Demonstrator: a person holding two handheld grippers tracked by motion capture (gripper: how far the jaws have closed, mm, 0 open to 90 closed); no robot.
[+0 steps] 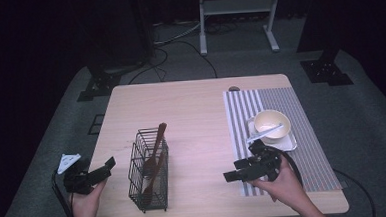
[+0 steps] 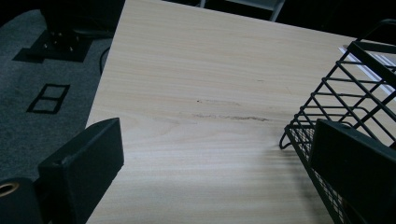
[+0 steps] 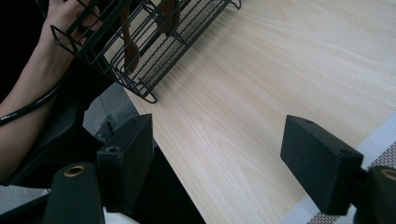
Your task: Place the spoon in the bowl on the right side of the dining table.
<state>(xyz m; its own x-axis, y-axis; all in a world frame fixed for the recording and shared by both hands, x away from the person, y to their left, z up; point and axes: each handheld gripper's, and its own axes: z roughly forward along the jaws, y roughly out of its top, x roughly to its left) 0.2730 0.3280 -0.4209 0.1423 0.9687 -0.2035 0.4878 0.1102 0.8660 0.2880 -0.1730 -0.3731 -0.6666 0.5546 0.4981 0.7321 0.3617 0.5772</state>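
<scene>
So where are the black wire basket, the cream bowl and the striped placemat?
Black wire basket (image 1: 149,183), high view, its near wire wall.
Cream bowl (image 1: 272,121), high view, its inside.
Grey-and-white striped placemat (image 1: 313,152), high view, a bare part right of the tray.

I see a striped placemat (image 1: 241,111) under a tray (image 1: 289,143) holding a bowl (image 1: 270,120); wooden utensils (image 1: 154,151) stand in a wire caddy (image 1: 141,189).

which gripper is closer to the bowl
Right. The right gripper sits just in front of the bowl, at the placemat's near edge; the left gripper is across the table, beyond the wire basket.
</scene>
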